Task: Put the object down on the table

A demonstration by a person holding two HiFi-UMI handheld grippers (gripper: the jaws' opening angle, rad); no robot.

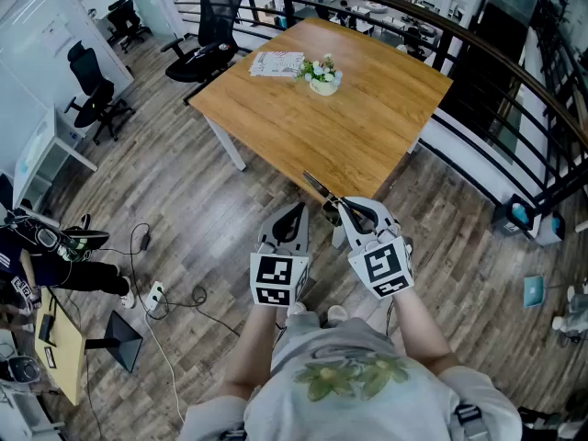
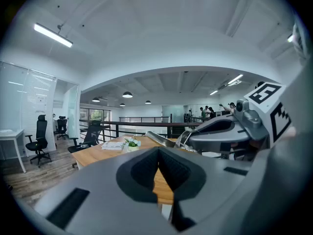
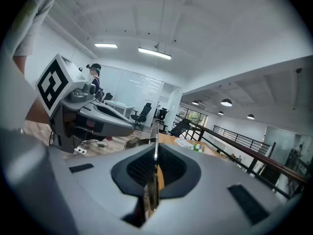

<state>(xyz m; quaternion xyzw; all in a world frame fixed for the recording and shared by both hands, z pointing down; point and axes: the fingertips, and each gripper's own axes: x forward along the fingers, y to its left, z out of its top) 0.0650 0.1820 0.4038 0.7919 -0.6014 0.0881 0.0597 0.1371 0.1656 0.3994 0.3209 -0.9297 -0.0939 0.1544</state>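
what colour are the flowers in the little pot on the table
White flowers; the head view shows them best.

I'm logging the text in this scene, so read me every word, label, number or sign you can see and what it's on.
No text can be read.
Paper on the table: print too small to read.
Left cube and right cube: black-and-white patterns, no letters.
Tool: no marking shows.
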